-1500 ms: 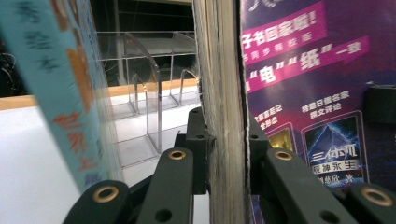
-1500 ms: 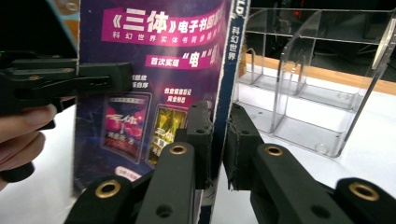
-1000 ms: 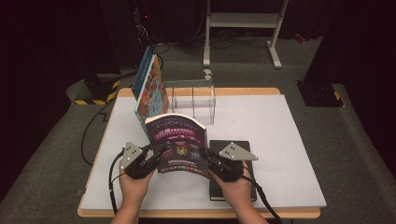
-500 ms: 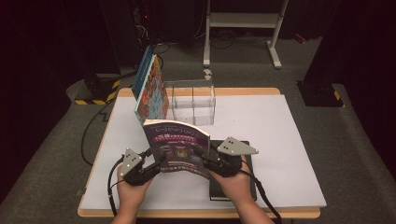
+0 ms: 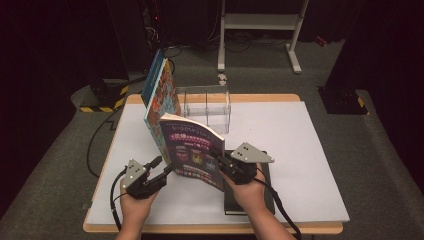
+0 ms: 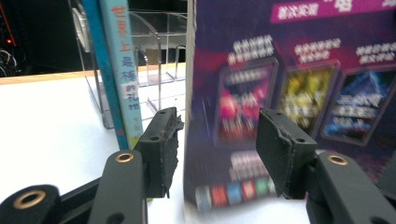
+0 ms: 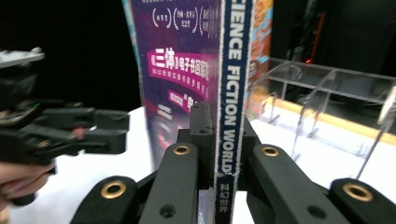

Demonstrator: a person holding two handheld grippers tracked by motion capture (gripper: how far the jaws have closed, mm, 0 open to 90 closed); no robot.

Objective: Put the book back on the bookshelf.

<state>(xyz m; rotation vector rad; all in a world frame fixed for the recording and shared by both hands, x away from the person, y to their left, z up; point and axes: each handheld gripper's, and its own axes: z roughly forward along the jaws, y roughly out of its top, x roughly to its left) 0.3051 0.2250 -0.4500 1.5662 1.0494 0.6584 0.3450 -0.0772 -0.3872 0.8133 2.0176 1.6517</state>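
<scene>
Left claw (image 5: 162, 172) has just let go — its jaws now stand apart beside the purple book (image 5: 192, 150). Your right claw (image 5: 223, 161) alone clamps the spine, book upright over the counter (image 5: 300, 150), near the rack (image 5: 205, 107). Slot it next, I'd guess.

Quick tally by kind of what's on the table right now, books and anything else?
Books: 3 (purple book held upright, colourful book leaning against the rack, black book lying flat under the right hand)
Clear acrylic rack: 1
Hand-held grippers: 2 (left, right)
Total: 6
</scene>
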